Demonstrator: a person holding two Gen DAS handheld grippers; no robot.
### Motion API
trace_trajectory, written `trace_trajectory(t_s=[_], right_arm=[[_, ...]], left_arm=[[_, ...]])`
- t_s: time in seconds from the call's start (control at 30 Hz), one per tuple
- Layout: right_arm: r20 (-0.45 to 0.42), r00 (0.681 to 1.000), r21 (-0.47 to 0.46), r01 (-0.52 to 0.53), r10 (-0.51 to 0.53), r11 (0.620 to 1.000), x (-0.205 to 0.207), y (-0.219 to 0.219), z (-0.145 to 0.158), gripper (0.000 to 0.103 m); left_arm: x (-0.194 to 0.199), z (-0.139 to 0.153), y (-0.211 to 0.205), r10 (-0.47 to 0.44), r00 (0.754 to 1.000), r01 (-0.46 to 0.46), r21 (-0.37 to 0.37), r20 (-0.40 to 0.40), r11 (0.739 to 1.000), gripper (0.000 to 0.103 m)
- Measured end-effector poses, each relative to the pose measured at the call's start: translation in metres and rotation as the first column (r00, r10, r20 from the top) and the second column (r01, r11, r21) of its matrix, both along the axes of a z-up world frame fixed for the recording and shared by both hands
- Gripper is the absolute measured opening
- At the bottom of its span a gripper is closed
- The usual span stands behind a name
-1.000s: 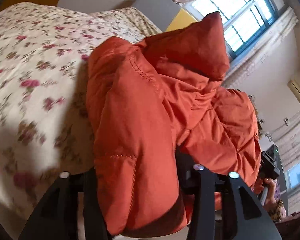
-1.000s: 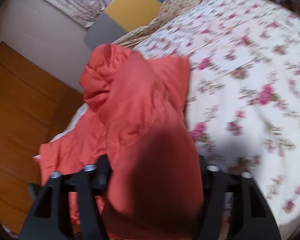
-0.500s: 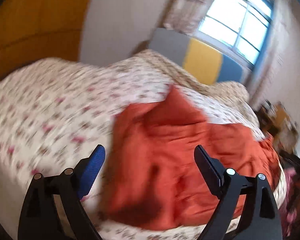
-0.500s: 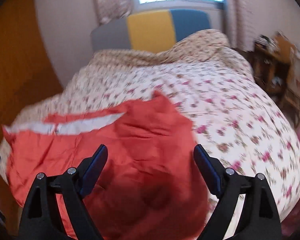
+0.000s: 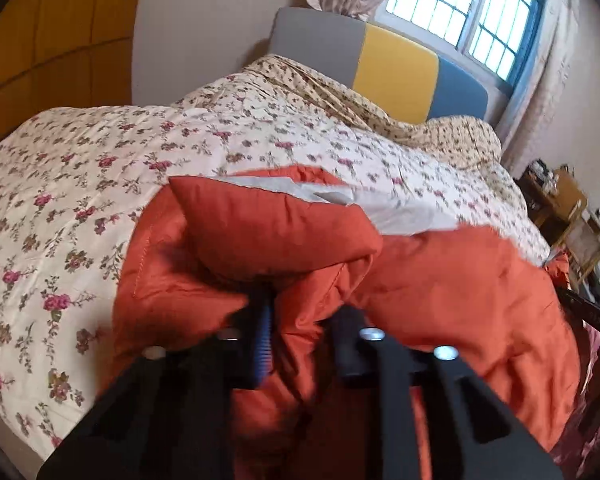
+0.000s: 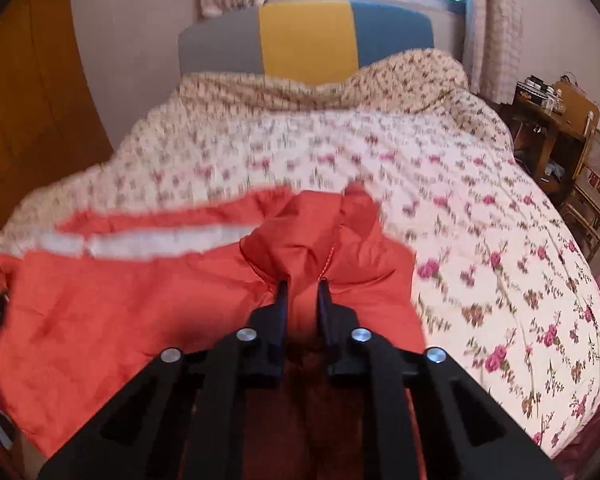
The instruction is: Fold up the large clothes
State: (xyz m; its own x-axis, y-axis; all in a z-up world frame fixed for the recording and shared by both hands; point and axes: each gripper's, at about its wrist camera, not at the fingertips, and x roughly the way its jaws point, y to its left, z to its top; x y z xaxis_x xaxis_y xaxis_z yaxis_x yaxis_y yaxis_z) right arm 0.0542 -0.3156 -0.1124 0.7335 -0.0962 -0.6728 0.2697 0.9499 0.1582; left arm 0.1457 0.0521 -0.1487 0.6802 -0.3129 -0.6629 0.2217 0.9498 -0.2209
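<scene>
Gripping a fresh pinch of fabric on each side, a person works an orange padded jacket (image 5: 440, 280) spread across a floral bedspread (image 5: 80, 184) on a bed. The left hand-held gripper (image 5: 300, 312) has just been closing, and its jaws now stand nearly together with a bunched fold of the jacket caught between them, a stiff flap of orange cloth rising just ahead of the fingers. The right hand-held gripper (image 6: 303, 292) has likewise just been closing and is clamped tight on a gathered ridge of the same garment, with the body of the jacket (image 6: 120, 300) lying out to its left, pale lining (image 6: 140, 242) showing along the far edge. Beyond both tools the bedspread runs up to a grey, yellow and blue headboard (image 6: 304, 40) under a window (image 5: 468, 8). The step in hand appears to be the grasp that opens a fold: two points along the near edge are taken, nothing yet turned over. The next move likely calls for raising both pinches together and carrying them away from the person, over the jacket's body, keeping the edge taut between the two tools so the thick, slippery padding lies flat rather than bunching.
</scene>
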Motion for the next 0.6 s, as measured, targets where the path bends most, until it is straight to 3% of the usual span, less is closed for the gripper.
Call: trace_trajectory(t_s=[0.1,0.2,0.37,0.47,0.53,0.6], right_arm=[[0.035,0.999,0.027,0.019,-0.019,0.999,0.015,-0.011,0.016,0.012],[0.023,0.999,0.055,0.022,-0.024,0.998,0.039,-0.02,0.013,0.012],[-0.057,0.998,-0.008,0.022,-0.022,1.0,0.075,-0.018,-0.018,0.02],[-0.076,0.997,-0.007,0.031,-0.032,0.999,0.083,-0.02,-0.039,0.03],[-0.082,0.996,-0.004,0.031,-0.031,1.0,0.086,-0.022,-0.049,0.032],[-0.079,0.996,-0.004,0.028,-0.028,1.0,0.088,-0.022,-0.057,0.034]], left_arm=[[0.007,0.016,-0.003,0.028,0.999,-0.028,-0.009,0.029,1.0,0.013],[0.03,0.028,-0.009,0.065,0.997,-0.065,-0.016,0.039,0.998,0.013],[0.059,0.018,-0.029,0.063,0.997,-0.067,0.102,0.039,0.993,0.013],[0.066,0.004,-0.033,0.061,0.998,-0.064,0.148,0.025,0.987,0.023],[0.068,-0.006,-0.032,0.059,0.998,-0.063,0.167,0.032,0.984,0.038],[0.07,-0.016,-0.027,0.055,0.998,-0.061,0.16,0.039,0.985,0.045]])
